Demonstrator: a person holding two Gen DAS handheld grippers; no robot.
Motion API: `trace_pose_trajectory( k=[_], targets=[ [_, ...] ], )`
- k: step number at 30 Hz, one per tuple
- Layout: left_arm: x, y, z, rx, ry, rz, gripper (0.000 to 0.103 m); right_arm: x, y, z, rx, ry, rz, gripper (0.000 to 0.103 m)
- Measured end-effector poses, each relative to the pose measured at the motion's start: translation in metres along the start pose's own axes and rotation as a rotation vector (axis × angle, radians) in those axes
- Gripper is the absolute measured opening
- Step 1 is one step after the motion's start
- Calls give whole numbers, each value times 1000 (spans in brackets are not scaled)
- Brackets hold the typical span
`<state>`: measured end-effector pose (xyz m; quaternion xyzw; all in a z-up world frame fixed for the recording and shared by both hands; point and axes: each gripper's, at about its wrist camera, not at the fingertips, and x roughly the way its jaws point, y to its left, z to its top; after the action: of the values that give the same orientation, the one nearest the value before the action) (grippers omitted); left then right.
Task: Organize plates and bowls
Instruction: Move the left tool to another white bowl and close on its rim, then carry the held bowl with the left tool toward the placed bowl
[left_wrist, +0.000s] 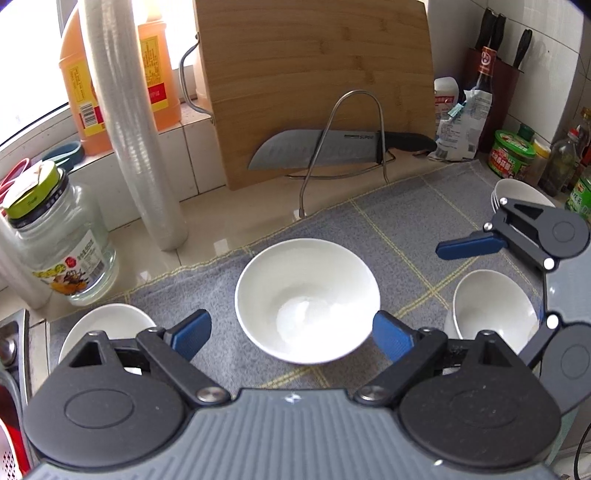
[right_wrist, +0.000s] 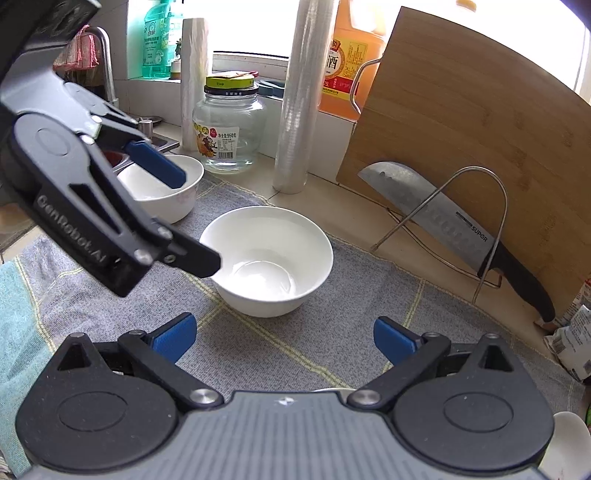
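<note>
A white bowl (left_wrist: 307, 300) (right_wrist: 266, 260) sits upright on the grey checked cloth (left_wrist: 399, 229) (right_wrist: 325, 332). My left gripper (left_wrist: 291, 338) is open just above its near rim, fingers to either side, empty. It also shows in the right wrist view (right_wrist: 184, 218), hovering over the bowl's left rim. My right gripper (right_wrist: 284, 341) is open and empty, short of the bowl. Another white bowl (left_wrist: 103, 325) (right_wrist: 162, 188) lies at the left. A tilted bowl (left_wrist: 493, 306) lies at the right beside the right gripper's blue fingertip (left_wrist: 469, 246). Stacked bowls (left_wrist: 517, 194) stand behind it.
A bamboo cutting board (left_wrist: 314, 85) and a knife (left_wrist: 332, 147) rest in a wire rack (left_wrist: 343, 147) at the back. A glass jar (left_wrist: 59, 243), a plastic roll (left_wrist: 129, 122), orange bottles (left_wrist: 81, 85), sauce bottles (left_wrist: 484, 74) and a green tub (left_wrist: 511, 153) line the counter. The sink edge (left_wrist: 14, 354) lies at the left.
</note>
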<state>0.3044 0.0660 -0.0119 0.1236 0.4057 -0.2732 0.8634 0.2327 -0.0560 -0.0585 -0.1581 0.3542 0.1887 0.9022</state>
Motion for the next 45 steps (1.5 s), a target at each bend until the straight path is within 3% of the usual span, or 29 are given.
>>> trace_pose_trajectory(
  k=[9, 16, 21, 28, 45],
  targets=[
    [38, 26, 25, -34, 84, -97, 94, 26, 4, 9, -38, 68, 2, 103],
    [54, 31, 28, -9, 119, -64, 93, 44, 5, 18, -60, 94, 18, 103],
    [60, 37, 30, -25, 141, -87, 84, 55, 5, 25, -62, 117, 22, 103],
    [66, 35, 33, -15, 165, -146, 81, 64, 6, 28, -65, 114, 33, 103],
    [71, 36, 34, -6, 186, -174, 73, 71, 3, 30, -67, 90, 61, 93]
  ],
)
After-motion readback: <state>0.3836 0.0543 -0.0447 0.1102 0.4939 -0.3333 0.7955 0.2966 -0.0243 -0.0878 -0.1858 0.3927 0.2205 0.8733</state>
